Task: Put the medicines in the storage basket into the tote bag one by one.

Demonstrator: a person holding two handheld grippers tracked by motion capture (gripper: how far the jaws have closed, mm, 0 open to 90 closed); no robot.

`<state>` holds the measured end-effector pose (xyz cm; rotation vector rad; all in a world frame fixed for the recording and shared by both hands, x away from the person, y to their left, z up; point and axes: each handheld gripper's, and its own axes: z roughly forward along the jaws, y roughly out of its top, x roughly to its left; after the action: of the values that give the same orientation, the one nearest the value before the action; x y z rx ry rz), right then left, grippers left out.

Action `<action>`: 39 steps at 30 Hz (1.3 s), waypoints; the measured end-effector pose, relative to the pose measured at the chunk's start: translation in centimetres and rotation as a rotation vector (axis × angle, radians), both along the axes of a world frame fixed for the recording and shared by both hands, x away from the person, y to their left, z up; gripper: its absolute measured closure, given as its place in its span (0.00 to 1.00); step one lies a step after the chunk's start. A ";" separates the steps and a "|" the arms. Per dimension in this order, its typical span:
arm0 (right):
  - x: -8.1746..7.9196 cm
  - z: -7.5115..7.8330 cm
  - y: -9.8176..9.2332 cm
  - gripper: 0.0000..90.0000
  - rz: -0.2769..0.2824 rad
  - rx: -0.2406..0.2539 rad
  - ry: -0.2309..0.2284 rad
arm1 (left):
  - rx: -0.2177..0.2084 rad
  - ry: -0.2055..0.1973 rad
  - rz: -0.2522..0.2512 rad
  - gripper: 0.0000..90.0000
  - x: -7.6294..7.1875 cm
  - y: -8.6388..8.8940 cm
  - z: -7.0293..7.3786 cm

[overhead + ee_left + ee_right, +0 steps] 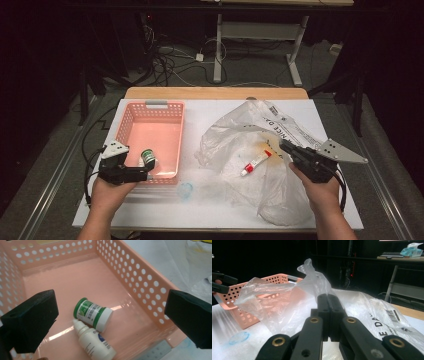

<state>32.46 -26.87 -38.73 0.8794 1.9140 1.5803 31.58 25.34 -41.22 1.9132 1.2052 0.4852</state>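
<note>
The left gripper (145, 175) hangs wide open over the near end of the pink basket (131, 115), empty, above the green jar (93, 314) and white bottle (94, 343). The red-capped tube (255, 163) lies right of it inside the plastic bag (225, 140), slanting far-right, nearest the right gripper (284, 146), whose jaws pinch the bag's edge

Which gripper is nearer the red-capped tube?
Right. The right gripper sits just beside the tube, pinching the plastic bag; the left gripper is over at the pink basket.
</note>
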 end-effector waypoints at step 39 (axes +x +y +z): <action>-0.2 0.4 -0.1 1.00 0.012 0.004 -0.010 | 0.113 0.410 0.028 0.09 8.7 -1.1 0.8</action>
<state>32.22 -26.97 -38.33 0.8617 1.9137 1.5935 40.25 24.22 -40.40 2.1628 1.4907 0.1796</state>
